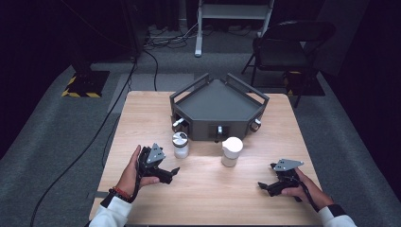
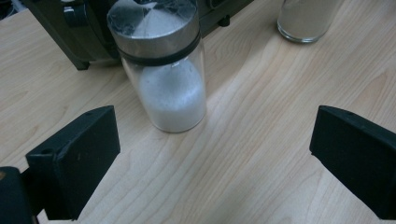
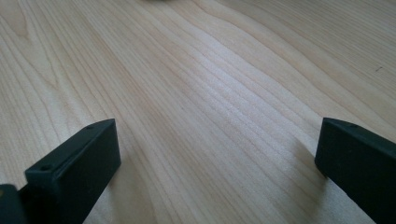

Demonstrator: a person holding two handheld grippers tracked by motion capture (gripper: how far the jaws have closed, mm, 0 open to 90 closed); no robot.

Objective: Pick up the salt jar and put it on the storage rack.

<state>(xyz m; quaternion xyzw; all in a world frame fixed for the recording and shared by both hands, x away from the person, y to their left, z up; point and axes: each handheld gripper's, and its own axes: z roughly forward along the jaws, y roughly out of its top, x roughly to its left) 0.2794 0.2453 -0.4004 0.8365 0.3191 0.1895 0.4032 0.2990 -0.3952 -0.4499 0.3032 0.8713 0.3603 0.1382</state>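
The glass jar with the metal lid stands upright on the tabletop, just in front of the dark angular rack and a little left of a second, white-capped jar. It holds white grains up to about its shoulder. The left gripper looks straight at it, jaws spread wide with nothing between them, the jar near but beyond their tips; that aim suggests this jar is the one to be picked up, the wide opening leaving room to pass around its body. The right gripper rests low over bare wood well to the right, jaws likewise apart and empty, apparently kept out of the way. Both jars stand clear of each other, so a grasp from the front should not knock the neighbour.
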